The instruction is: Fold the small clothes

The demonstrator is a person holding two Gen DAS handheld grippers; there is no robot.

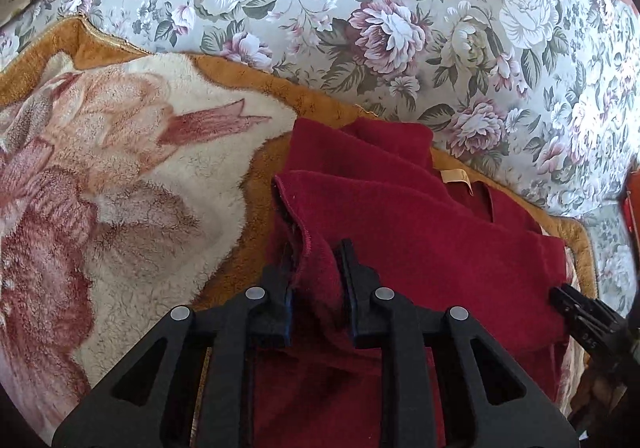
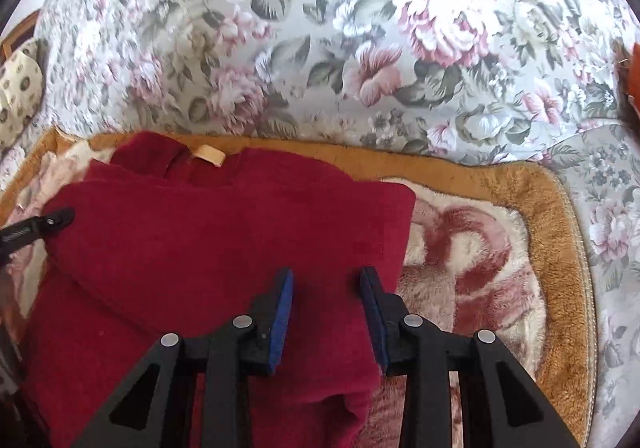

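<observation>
A dark red fleece garment lies folded on a fluffy floral blanket; it also shows in the right wrist view. A beige neck label shows at its far edge. My left gripper is shut on a raised fold at the garment's left edge. My right gripper is open, its jaws either side of the garment's right part, near its right edge. The right gripper's tip shows at the right edge of the left wrist view; the left gripper's tip shows at the left of the right wrist view.
The blanket has an orange-brown border and lies on a bed with a grey floral cover. A patterned cream pillow sits far left. A reddish object is at the far right.
</observation>
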